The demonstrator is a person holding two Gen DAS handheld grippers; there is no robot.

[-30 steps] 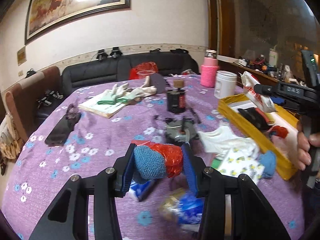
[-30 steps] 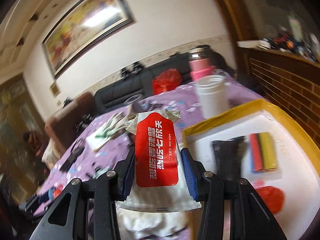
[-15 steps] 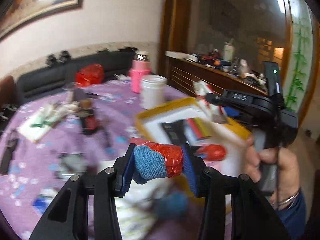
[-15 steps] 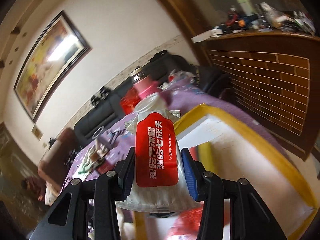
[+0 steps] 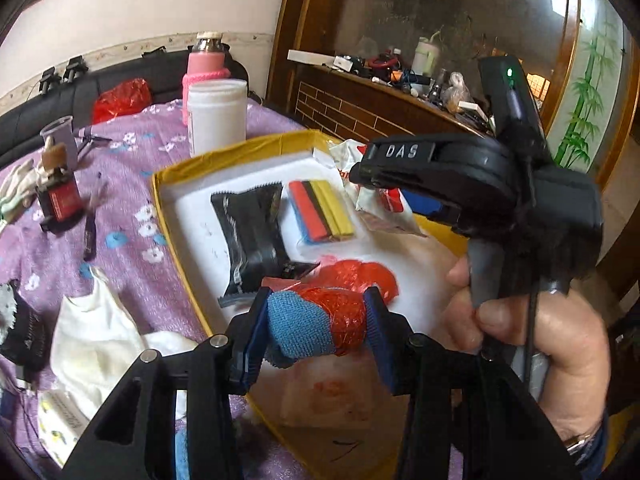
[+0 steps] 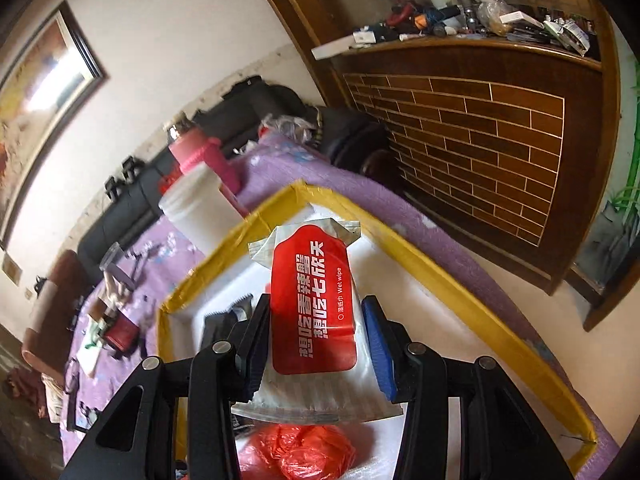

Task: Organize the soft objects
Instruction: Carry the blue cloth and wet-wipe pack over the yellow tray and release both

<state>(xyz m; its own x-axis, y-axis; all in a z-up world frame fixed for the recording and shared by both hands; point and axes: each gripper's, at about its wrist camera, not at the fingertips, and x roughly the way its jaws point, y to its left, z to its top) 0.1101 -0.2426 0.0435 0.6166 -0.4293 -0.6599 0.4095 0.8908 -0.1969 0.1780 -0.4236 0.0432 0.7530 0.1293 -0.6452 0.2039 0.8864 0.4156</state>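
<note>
My left gripper (image 5: 316,330) is shut on a bundle of blue cloth and red plastic bag (image 5: 320,326), held over the near part of the yellow-rimmed white tray (image 5: 162,184). My right gripper (image 6: 316,344) is shut on a red-and-white wet wipe packet (image 6: 314,300), hanging above the tray's (image 6: 432,264) white floor; the same packet (image 5: 380,208) shows in the left wrist view. In the tray lie a black packet (image 5: 252,232), a stack of coloured sponges (image 5: 320,210) and a crumpled red bag (image 5: 360,276), also seen as the red bag (image 6: 300,454) below the packet.
On the purple flowered tablecloth (image 5: 132,160) stand a white jar (image 5: 216,114), a pink-sleeved bottle (image 5: 204,68) and a dark red-labelled bottle (image 5: 60,196). White cloths (image 5: 92,336) lie left of the tray. A person's hand (image 5: 532,340) grips the right gripper. A wooden counter (image 6: 480,120) is beyond.
Both grippers have swung right from the table's middle to over the yellow tray, each keeping its load. The right gripper has rolled, so the tray now appears tilted.
</note>
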